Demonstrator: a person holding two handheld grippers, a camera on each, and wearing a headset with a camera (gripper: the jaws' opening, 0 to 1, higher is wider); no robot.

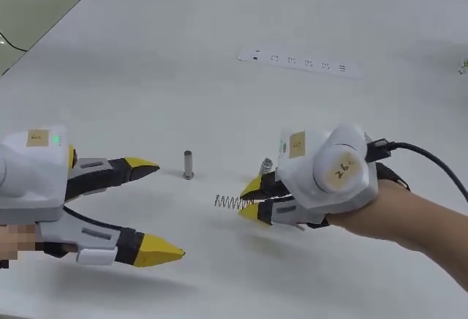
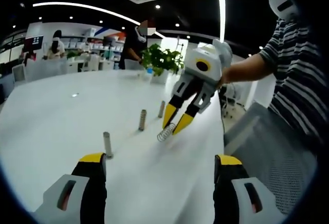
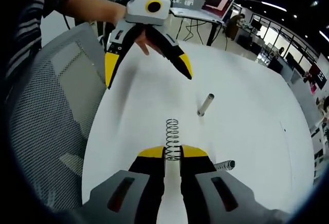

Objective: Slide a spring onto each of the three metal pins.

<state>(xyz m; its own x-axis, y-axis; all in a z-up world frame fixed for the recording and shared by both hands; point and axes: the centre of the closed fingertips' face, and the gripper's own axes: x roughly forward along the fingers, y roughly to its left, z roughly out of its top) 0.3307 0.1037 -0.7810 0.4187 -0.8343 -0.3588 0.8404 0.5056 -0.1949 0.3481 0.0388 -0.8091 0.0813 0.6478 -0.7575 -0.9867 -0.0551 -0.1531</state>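
Right gripper view: spring between fingers

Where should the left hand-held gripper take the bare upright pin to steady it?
Probably low on the shaft of the bare pin, above its wider foot, approached level by the left hand-held gripper from its side. It stands upright, and its top should stay free for the spring the right hand-held gripper holds.

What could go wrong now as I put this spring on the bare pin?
The right gripper grips the spring by one end only, so it may bend or slip when pushed. The bare pin stands free, with the left gripper open and off it; a nudge might tip it.
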